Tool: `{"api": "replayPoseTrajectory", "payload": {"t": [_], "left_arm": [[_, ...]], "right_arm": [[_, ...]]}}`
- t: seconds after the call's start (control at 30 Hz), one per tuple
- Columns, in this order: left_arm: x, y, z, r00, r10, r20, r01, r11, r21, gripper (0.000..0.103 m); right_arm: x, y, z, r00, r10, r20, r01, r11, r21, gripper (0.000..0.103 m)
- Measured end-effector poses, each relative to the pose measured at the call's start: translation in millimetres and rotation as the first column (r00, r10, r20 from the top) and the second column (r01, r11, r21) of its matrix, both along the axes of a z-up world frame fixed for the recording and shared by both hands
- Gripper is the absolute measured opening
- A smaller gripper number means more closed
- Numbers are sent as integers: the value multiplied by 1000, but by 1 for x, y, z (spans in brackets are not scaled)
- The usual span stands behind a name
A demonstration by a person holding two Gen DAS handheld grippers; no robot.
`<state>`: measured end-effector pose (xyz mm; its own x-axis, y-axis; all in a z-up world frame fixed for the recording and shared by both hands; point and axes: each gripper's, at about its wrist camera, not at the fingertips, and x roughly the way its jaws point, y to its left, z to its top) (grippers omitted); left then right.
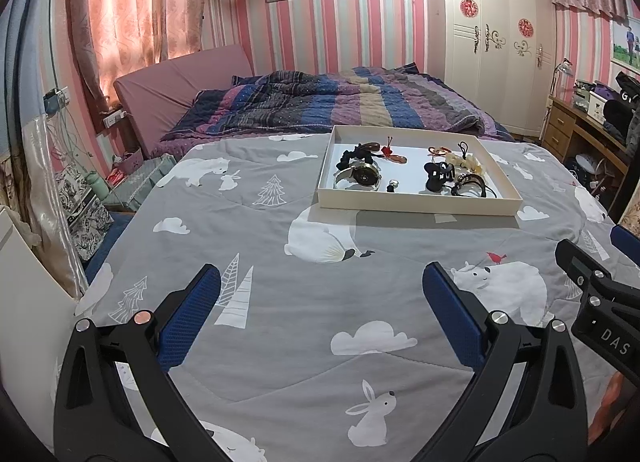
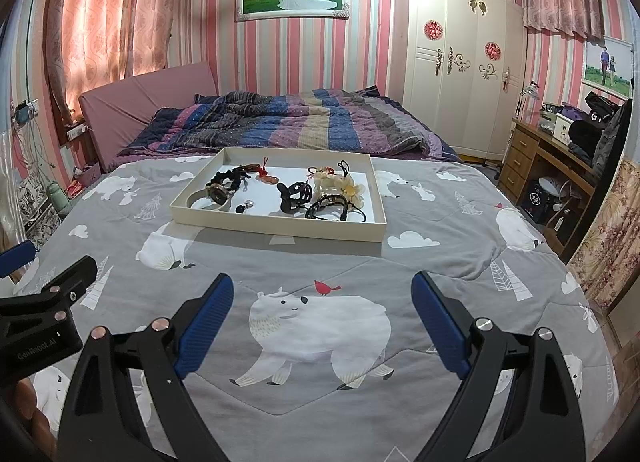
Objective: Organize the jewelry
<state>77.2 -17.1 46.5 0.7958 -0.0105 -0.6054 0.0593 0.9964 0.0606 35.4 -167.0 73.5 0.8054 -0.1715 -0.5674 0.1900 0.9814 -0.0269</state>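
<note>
A shallow cream tray (image 1: 416, 207) (image 2: 276, 228) lies on the grey bear-print quilt (image 1: 256, 230) (image 2: 424, 262), well ahead of both grippers. In it are a round-faced watch (image 1: 362, 176) (image 2: 218, 192), a black scrunchie (image 1: 352, 156), a red knot charm (image 1: 387, 150), a black claw clip (image 1: 438, 176) (image 2: 296, 194), black bracelets (image 1: 470, 186) (image 2: 328, 207) and cream flower hair ties (image 2: 349, 187). My left gripper (image 1: 322, 284) hovers open over the quilt with nothing between its blue pads. My right gripper (image 2: 323, 285) is open and empty too, beside it.
Behind the tray lies a rumpled striped quilt (image 1: 320, 102) against a pink headboard (image 1: 180, 82). A white wardrobe (image 2: 460, 62) and a wooden desk (image 2: 540, 158) stand at the right. Bags and boxes (image 1: 88, 214) crowd the floor at the left.
</note>
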Motion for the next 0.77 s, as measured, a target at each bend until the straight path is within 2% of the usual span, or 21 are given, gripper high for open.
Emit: {"api": "replayPoseTrajectory", "payload": {"t": [0.77], "left_arm": [[-4, 1, 3, 1000, 21, 0, -21, 1000, 14, 100]], "right_arm": [[-1, 0, 1, 1000, -5, 2, 5, 1000, 0, 91]]}}
